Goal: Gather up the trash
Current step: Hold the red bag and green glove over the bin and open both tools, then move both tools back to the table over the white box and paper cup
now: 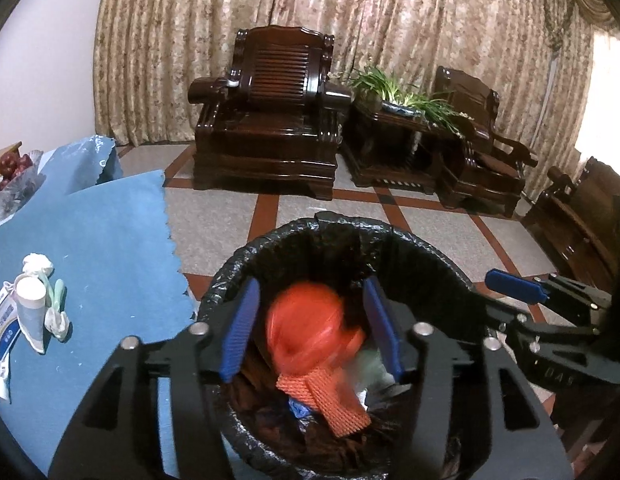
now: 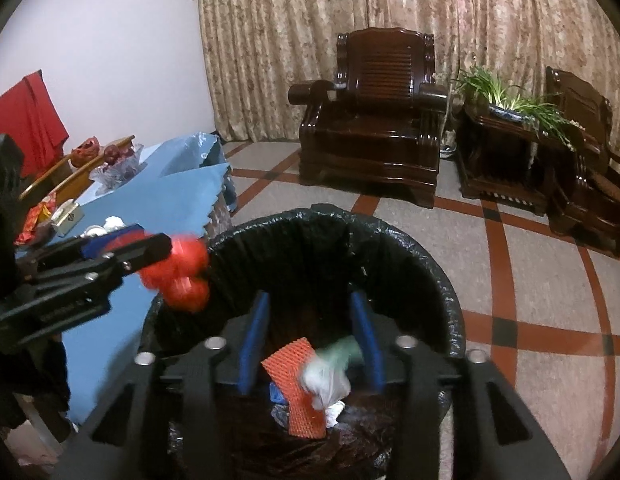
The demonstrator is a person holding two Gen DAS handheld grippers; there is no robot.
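Now, starting far to the left of the left gripper (image 1: 310, 320), on the table (image 1: 110, 240), a cup (image 1: 30, 312) lies on its side with a tissue (image 1: 38, 266) just beyond it and a packet (image 1: 4, 320) on its outer side; we judge these to be trash not yet collected

Our left gripper hangs over the bin (image 1: 429, 248) with its jaws spread wide, gripping nothing. The red bag (image 1: 306, 328) sits blurred between the pads without touching either, so we take it to be dropping. To do this step well, we keep the jaws apart and hold the tool over the middle of the opening until the bag is clear of the pads, since from the right wrist view it looks close to the rim nearest the table

Below and ahead of both tools, the bin is lined in black plastic and partly filled: an orange net (image 1: 323, 400) lies on top, a blue scrap shows beneath it, and dark brown material lies underneath

Our right gripper (image 2: 310, 320) is likewise released and empty-handed above the bin. Under its right pad a white bag (image 2: 325, 380) is blurred just beside the net, and we judge it to be landing inside
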